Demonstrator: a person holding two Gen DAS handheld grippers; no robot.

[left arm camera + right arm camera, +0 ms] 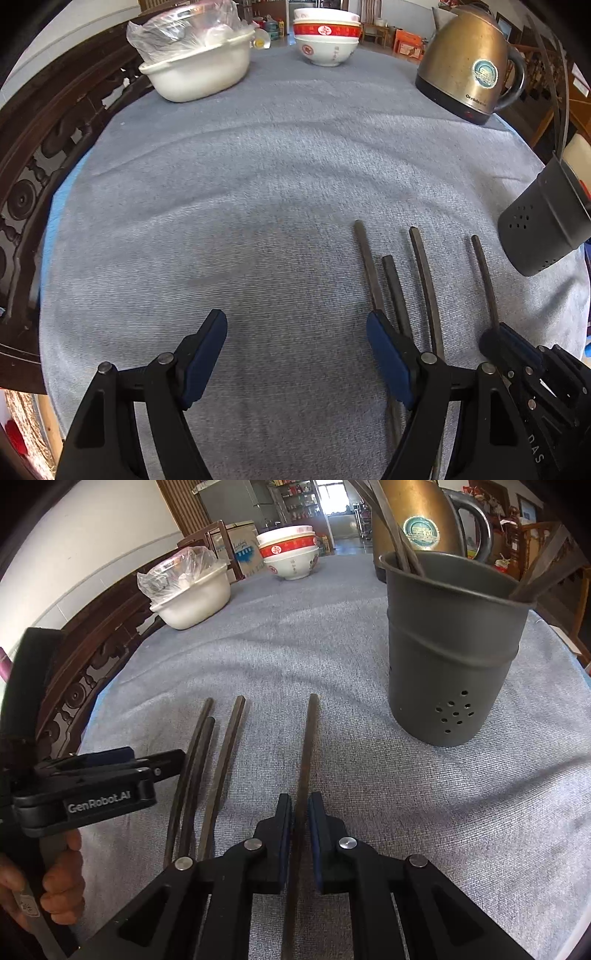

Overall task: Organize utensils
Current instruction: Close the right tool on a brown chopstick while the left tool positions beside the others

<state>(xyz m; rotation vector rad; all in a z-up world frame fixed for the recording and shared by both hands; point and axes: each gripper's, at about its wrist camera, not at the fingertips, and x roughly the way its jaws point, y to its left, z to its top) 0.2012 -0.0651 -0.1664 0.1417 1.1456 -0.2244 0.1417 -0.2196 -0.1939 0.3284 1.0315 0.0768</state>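
**Right gripper pinched on one chopstick, left one wide open**

The right gripper point(300, 825) has its two blue-padded jaws squeezed in on a single dark chopstick point(306, 760), which runs straight forward between them along the grey cloth point(332, 646). Looks like it's lying flat on the cloth, but I can't tell for sure if it's lifted at all. In the left wrist view the same gripper point(493, 334) shows up at the right edge, closed around the rightmost stick point(484, 280).

The left gripper point(297, 354) is spread wide with nothing between the jaws, just cloth. Its right finger point(388, 362) sits over the near ends of the loose chopsticks. From the right wrist view that gripper point(162, 762) pokes in from the left side, just beside the sticks, with the person's hand point(55, 886) on its handle.

Three more chopsticks point(199, 775) lie side by side on the cloth left of the gripped one, two of them nearly touching.

The dark grey utensil holder point(448, 657) stands upright ahead and to the right, with holes low on its wall and a few sticks already leaning inside. Right behind it is a brass-coloured kettle point(467, 59). Further back are stacked red-and-white bowls point(325, 35) and a white basin point(199, 72) holding a plastic bag.
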